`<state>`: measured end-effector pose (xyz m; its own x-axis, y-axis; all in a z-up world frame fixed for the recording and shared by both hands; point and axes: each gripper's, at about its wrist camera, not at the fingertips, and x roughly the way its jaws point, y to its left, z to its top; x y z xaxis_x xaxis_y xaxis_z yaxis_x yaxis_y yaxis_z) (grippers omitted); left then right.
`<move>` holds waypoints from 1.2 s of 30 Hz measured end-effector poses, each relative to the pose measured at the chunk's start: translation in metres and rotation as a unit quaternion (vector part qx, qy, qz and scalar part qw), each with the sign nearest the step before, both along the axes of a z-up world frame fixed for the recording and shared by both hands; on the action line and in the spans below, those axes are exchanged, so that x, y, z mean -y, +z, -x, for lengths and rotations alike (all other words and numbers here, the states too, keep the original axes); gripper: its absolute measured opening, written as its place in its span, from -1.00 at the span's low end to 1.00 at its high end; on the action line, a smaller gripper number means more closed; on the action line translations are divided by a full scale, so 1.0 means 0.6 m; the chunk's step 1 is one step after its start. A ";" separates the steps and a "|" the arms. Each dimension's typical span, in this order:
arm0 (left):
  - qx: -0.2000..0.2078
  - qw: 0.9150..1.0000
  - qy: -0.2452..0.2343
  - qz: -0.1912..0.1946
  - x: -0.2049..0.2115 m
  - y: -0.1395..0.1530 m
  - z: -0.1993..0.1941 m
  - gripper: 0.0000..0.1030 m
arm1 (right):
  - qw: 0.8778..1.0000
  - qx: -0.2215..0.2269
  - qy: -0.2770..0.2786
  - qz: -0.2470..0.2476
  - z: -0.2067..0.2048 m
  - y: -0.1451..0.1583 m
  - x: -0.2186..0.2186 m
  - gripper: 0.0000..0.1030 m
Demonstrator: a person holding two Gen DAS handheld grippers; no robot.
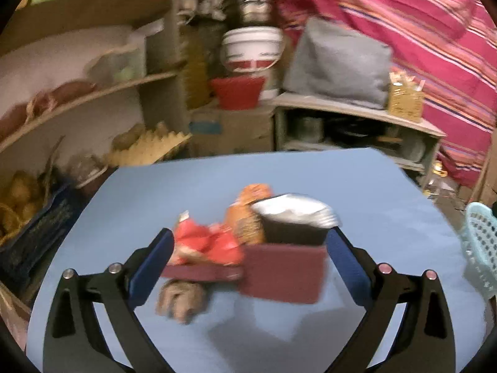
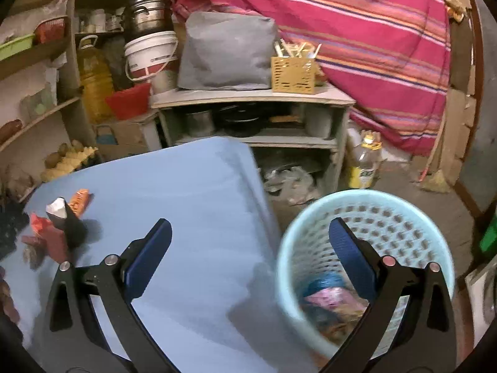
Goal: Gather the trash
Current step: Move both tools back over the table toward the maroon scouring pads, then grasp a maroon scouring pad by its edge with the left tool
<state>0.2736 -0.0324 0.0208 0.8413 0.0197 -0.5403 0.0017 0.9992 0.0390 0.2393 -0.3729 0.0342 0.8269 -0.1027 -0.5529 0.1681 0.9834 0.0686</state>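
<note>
A heap of trash lies on the blue table point(image 1: 372, 205): a red wrapper point(image 1: 205, 244), an orange packet point(image 1: 248, 214), a black bag with a silver top point(image 1: 295, 220), a maroon carton point(image 1: 282, 273) and a brown crumpled scrap point(image 1: 180, 300). My left gripper point(image 1: 250, 236) is open just in front of the heap, its pads apart from it on either side. My right gripper point(image 2: 250, 225) is open and holds nothing, spanning the table's right edge and a pale blue basket point(image 2: 403, 211) on the floor. Blue and pink wrappers point(image 2: 326, 295) lie inside the basket. The heap point(image 2: 62, 227) sits far left in the right wrist view.
Behind the table stands a low shelf unit point(image 2: 248, 96) with a grey bag point(image 2: 226, 52) and a yellow holder point(image 2: 293, 74). A white bucket point(image 2: 150, 54), a red bowl point(image 2: 127, 101) and wall shelves are at the left. An oil bottle point(image 2: 363, 161) stands on the floor.
</note>
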 end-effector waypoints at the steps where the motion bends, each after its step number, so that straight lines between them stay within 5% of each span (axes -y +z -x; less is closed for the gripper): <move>1: -0.006 1.000 0.006 0.003 -0.017 -0.009 -0.001 0.87 | 1.000 -0.002 0.002 -0.001 -0.007 -0.002 -0.010 0.91; 9: -0.064 0.998 0.014 -0.005 -0.075 -0.076 -0.026 0.87 | 0.999 -0.024 0.022 0.004 -0.051 -0.023 -0.082 0.91; 20: -0.092 0.996 -0.006 0.006 -0.075 -0.094 -0.067 0.87 | 0.998 -0.040 0.054 0.000 -0.090 -0.047 -0.169 0.91; 26: -0.086 0.996 -0.005 0.028 -0.085 -0.090 -0.065 0.81 | 0.996 -0.048 0.069 0.015 -0.091 -0.057 -0.221 0.91; 28: -0.083 0.996 -0.009 0.030 -0.088 -0.088 -0.063 0.62 | 0.995 -0.053 0.077 0.020 -0.090 -0.061 -0.240 0.91; 36: -0.046 0.999 -0.003 0.018 -0.120 -0.045 -0.028 0.62 | 0.992 -0.062 0.106 0.026 -0.080 -0.067 -0.321 0.91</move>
